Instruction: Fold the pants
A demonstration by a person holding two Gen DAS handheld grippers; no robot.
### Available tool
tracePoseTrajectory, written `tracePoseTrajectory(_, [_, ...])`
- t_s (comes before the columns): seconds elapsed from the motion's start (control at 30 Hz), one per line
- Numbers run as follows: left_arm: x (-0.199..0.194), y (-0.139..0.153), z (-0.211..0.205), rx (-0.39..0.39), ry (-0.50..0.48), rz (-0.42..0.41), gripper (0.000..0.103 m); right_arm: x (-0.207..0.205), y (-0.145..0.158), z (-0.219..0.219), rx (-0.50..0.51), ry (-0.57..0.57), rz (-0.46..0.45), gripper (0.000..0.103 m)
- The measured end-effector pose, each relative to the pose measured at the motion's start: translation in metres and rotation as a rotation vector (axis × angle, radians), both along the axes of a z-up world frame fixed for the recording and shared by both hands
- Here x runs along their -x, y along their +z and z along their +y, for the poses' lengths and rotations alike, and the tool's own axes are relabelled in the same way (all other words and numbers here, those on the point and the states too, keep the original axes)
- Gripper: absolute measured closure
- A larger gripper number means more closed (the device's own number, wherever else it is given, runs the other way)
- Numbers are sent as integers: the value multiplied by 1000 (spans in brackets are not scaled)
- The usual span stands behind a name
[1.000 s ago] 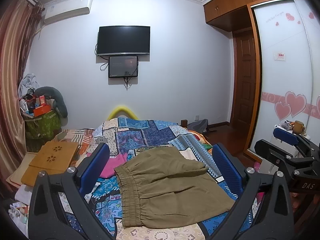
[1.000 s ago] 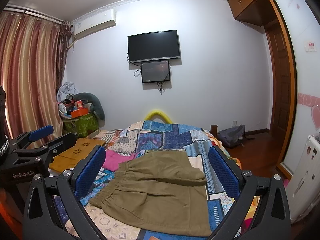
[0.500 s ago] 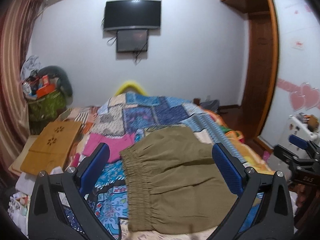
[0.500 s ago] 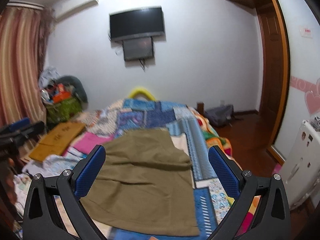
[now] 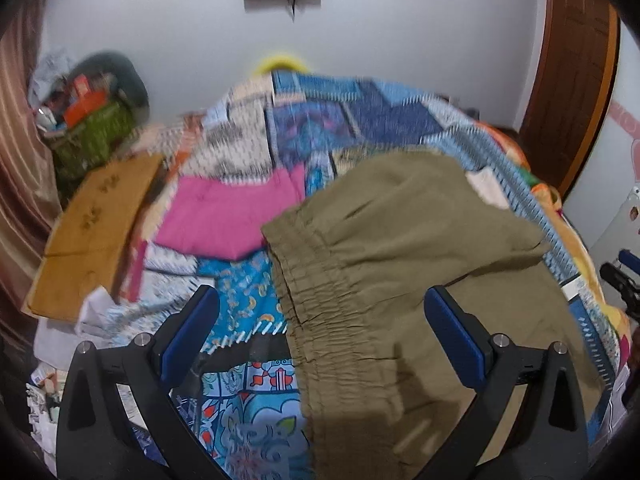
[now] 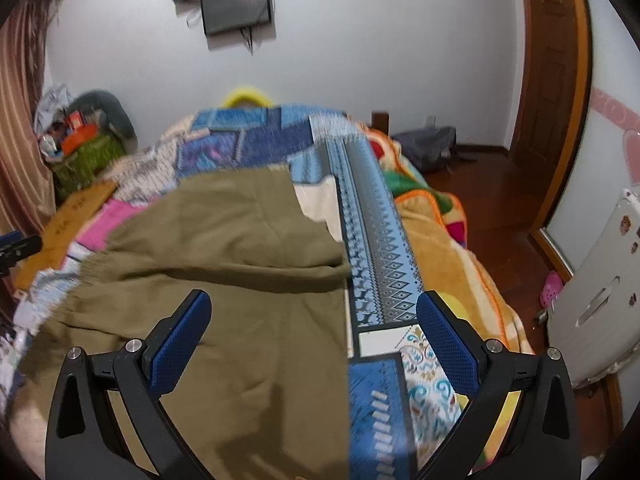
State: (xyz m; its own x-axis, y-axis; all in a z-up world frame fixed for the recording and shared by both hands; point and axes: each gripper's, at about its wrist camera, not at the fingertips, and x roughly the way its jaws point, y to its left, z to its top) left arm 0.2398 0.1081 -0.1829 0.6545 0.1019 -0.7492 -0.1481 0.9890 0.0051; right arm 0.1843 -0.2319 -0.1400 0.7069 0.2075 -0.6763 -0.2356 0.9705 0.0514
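Observation:
Olive-brown pants (image 5: 400,248) lie on a patchwork quilt on the bed, the elastic waistband (image 5: 320,312) to the left, the legs folded over toward the right. In the right wrist view the pants (image 6: 224,248) fill the centre left. My left gripper (image 5: 320,316) is open and empty, hovering over the waistband. My right gripper (image 6: 312,316) is open and empty, over the pants' right edge (image 6: 344,312).
A pink cloth (image 5: 228,216) and a tan wooden board (image 5: 96,224) lie left of the pants. A green bag of clutter (image 5: 92,136) stands by the curtain. A white appliance (image 6: 596,292) and wooden door (image 6: 552,68) are at right.
Both grippers have tilted downward and moved closer to the pants, which now fill more of each view. Jaws stay open. The pants have not moved.

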Motion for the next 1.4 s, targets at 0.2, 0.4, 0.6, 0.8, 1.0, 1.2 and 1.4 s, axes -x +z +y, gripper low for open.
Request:
tracePoseTrajectory(0.2, [-30,-34,19,20,-1,116,0,-42,-31,2,43,49,75,5])
tracePoseTrajectory(0.4, [-53,-59,24,150,-56,219,15,-82,-65,4,49,81,175,20])
tracePoseTrajectory(0.6, [-57,-74,18,200,-119,253,18,-99,-94,15,73,142,275,34])
tracePoseTrajectory(0.8, [-57,-75,16,156,-130,228,26,-87,-90,16,69,151,258,71])
tracePoseTrajectory(1.0, [-60,-74,17,41,-85,205,29,-88,-93,14,87,121,268,92])
tracePoseTrajectory(1.2, [-63,-79,29,102,-73,225,25,-73,-92,8,81,120,308,97])
tracePoseTrajectory(1.4, [-55,-57,32,95,-64,223,26,-75,-75,-5,102,151,322,86])
